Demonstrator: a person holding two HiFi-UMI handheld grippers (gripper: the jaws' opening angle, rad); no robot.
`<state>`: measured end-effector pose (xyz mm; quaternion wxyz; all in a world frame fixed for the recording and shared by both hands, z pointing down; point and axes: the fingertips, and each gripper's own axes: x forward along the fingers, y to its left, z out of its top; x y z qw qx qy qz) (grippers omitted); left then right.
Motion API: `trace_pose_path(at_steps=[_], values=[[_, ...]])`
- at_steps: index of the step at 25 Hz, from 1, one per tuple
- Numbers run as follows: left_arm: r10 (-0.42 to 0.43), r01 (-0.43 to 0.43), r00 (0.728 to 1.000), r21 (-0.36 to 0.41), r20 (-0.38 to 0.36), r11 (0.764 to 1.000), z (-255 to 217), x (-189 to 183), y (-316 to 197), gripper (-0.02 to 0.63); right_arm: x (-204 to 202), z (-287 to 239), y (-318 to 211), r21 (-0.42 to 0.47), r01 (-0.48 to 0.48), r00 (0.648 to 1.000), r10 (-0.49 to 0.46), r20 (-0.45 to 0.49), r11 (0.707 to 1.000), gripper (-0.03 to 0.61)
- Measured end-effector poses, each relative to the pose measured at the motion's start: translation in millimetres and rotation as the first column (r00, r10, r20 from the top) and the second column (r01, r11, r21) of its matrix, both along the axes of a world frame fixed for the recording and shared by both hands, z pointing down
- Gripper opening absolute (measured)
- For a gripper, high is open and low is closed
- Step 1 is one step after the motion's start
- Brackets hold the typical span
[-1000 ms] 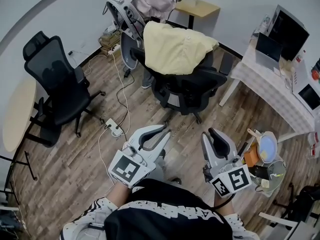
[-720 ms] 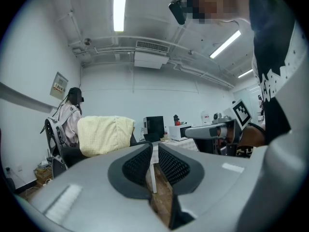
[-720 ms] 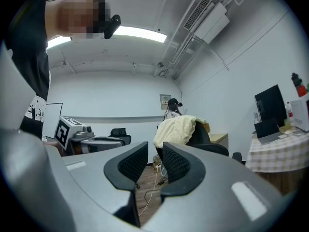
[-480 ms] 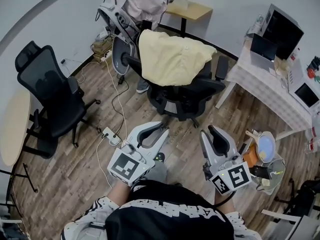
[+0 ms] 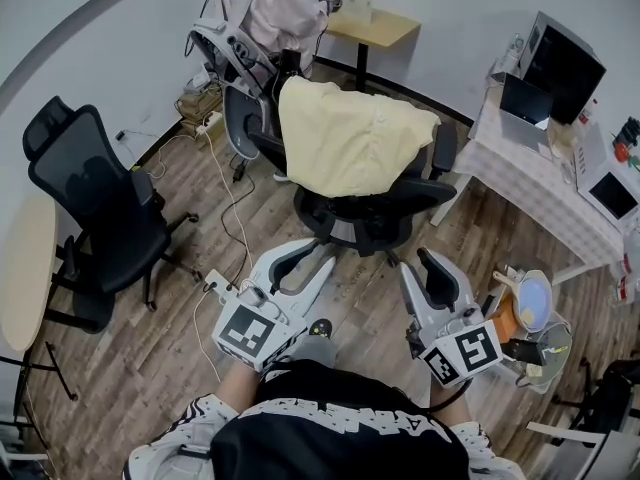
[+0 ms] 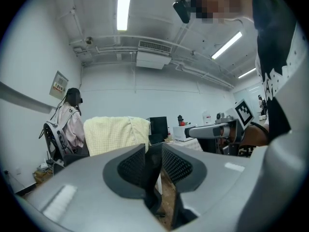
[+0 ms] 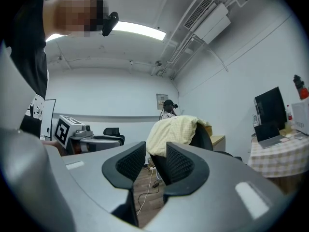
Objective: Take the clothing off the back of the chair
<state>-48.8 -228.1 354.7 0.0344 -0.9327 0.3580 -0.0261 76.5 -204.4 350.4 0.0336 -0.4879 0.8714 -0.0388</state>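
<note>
- the left gripper (image 5: 305, 258) was held level just ahead of the person's body, above the wooden floor (image 5: 150, 348). its fingers (image 6: 131, 164) had just been opening and stood slightly spread, with nothing between them.
- the right gripper (image 5: 420, 268) sat beside it, also level. its fingers (image 7: 129, 164) had just been opening too, with a somewhat wider gap that was likewise empty.
- a white power strip (image 5: 222, 286) lay on the floor just left of the left gripper, and its cable ran off toward the wall.
- beyond the grippers stood a black office chair (image 5: 390, 203), near them but touched by neither.
- the pale yellow clothing (image 5: 350, 148) was draped over the back of that chair, covering its top edge and hanging down over the backrest. in both gripper views it showed straight ahead past the fingertips.
- a second black chair (image 5: 100, 188) stood well apart on the left.
- on the right, a worktop (image 5: 530, 183) with a checked cloth carried a laptop (image 5: 525, 98) and a dark monitor (image 5: 565, 63).
- farthest off, by the wall, a pink garment (image 5: 265, 3) hung on a rack beside a small wooden table (image 5: 375, 26).
</note>
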Motion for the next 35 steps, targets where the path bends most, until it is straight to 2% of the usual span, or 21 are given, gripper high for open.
trace_pose_path(at_steps=[12, 18, 27, 35], values=[[-0.003, 0.002, 0.999, -0.022, -0.035, 1.000, 9.1, -19.2, -57.0, 0.126, -9.4, 8.0, -50.3, -0.031, -0.032, 0.999, 0.032, -0.010, 0.999, 0.160], [0.004, -0.005, 0.999, -0.020, -0.035, 1.000, 12.8, -24.8, -83.6, 0.149, -14.2, 12.0, -75.9, -0.042, -0.041, 0.999, 0.040, -0.016, 0.998, 0.173], [-0.030, 0.029, 0.999, -0.048, -0.017, 0.998, 21.8, -41.9, -121.3, 0.206, -19.5, 17.7, -105.1, -0.070, -0.070, 0.997, 0.069, -0.015, 0.995, 0.213], [-0.028, 0.028, 1.000, -0.071, -0.002, 0.997, 29.8, -47.3, -145.9, 0.238, -18.8, 22.7, -122.0, -0.080, -0.109, 0.994, 0.108, -0.008, 0.991, 0.218]])
